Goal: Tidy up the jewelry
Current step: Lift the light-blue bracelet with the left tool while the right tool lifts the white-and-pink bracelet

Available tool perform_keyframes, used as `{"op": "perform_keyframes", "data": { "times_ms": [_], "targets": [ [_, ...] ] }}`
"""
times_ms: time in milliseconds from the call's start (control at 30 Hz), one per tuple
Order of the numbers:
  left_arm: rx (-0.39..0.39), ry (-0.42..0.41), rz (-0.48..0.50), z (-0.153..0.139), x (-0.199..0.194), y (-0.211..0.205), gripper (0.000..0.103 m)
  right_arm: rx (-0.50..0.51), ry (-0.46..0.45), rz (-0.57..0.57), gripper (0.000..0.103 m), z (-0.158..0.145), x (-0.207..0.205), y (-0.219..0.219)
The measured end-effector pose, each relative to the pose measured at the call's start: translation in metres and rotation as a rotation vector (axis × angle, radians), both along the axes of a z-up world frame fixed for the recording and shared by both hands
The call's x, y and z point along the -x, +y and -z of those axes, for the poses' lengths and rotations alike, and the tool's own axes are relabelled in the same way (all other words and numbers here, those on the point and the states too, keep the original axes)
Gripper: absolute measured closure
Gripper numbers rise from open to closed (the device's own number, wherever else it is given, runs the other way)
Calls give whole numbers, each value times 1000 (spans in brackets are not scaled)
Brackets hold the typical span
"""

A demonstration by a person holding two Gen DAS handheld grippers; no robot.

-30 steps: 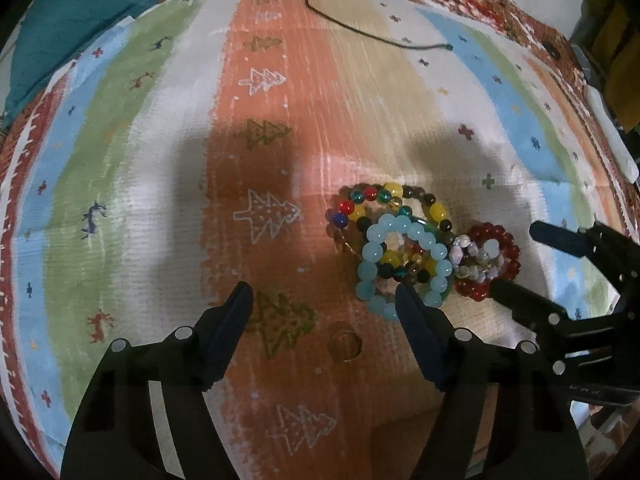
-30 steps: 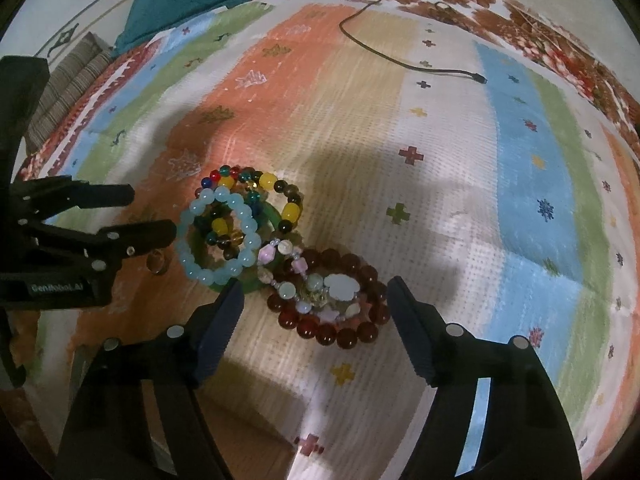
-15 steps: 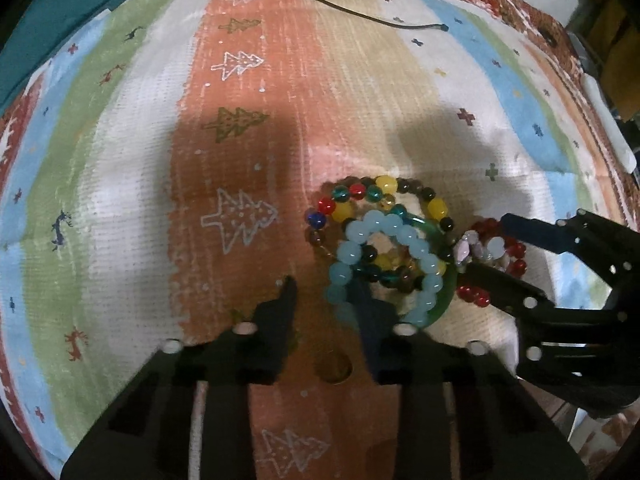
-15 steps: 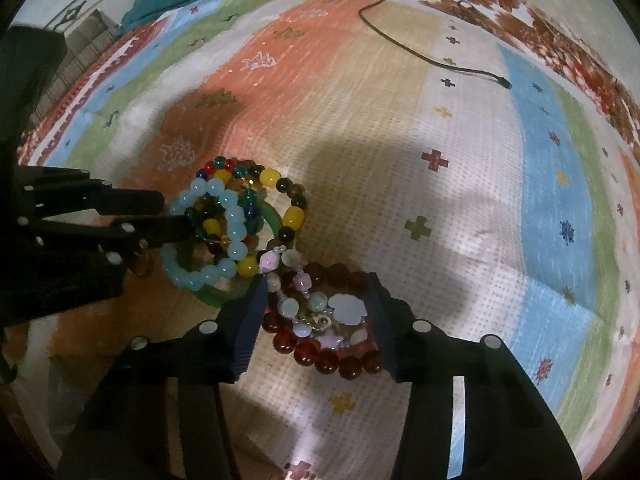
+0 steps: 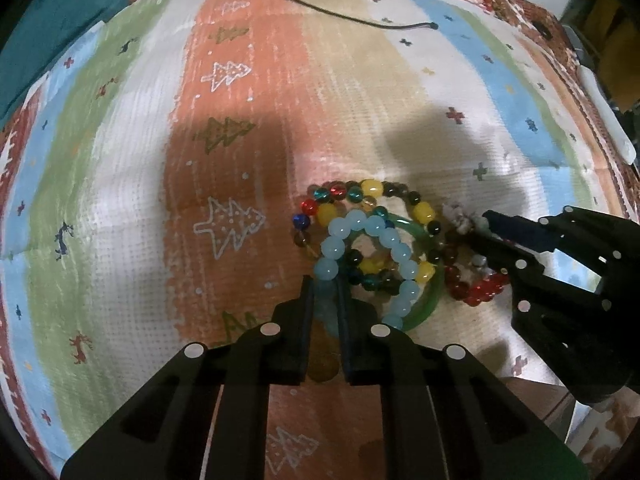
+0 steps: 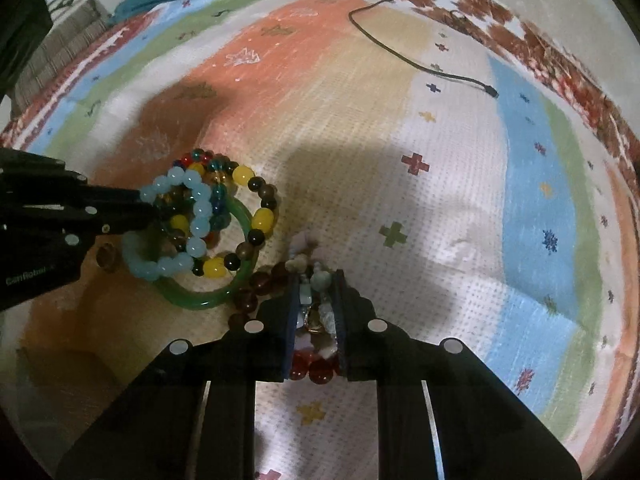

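Observation:
A pile of bracelets lies on a striped cloth. My left gripper (image 5: 323,284) is shut on the pale blue bead bracelet (image 5: 362,218), gripping its near edge; it also shows in the right wrist view (image 6: 196,216). Under it lie a green bangle (image 5: 430,304) and a multicolour bead bracelet (image 5: 372,189). My right gripper (image 6: 317,280) is shut on the pastel charm bracelet (image 6: 316,284), which lies on a dark red bead bracelet (image 6: 312,366). A small brown ring (image 6: 106,256) lies beside the pile.
A black cable (image 5: 360,20) runs across the far part of the cloth. A teal cloth (image 5: 44,32) lies at the far left. A white object (image 5: 608,120) lies at the right edge. A woven mat (image 6: 52,56) lies at the far left.
Both grippers have moved in over the pile and closed, the left on the pale blue bracelet, the right on the pastel charm bracelet. Both were open a second ago.

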State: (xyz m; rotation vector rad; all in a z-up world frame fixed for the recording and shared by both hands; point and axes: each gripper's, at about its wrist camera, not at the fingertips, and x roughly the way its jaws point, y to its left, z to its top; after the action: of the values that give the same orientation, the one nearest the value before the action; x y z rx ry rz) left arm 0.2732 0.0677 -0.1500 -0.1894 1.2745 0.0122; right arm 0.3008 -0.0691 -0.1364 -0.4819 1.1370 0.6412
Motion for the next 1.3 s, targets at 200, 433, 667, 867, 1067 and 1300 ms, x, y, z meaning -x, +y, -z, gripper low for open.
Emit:
{"op": "perform_keyframes", "data": {
  "times_ms": [200,433,667,867,1067,1300],
  "targets": [
    [-13,-28,6,-11,-1,-4,92,-39,16,0,86,-10,2,2],
    [-3,-64,14,-27,7,-4,92,-84,10,12,86,-30,5,1],
    [-5,-91,17,-40,8,-9,92,-109,21,39,86,-39,3,-10],
    [-6,-90,24,-41,11,-12,92,-119,43,75,85,-39,0,-16],
    [-1,-96,33,-43,11,-15,92,-112,64,86,80,-34,-2,-16],
    [-13,-85,30,-38,9,-13,92,-90,80,80,69,-26,-1,-16]
  ]
}}
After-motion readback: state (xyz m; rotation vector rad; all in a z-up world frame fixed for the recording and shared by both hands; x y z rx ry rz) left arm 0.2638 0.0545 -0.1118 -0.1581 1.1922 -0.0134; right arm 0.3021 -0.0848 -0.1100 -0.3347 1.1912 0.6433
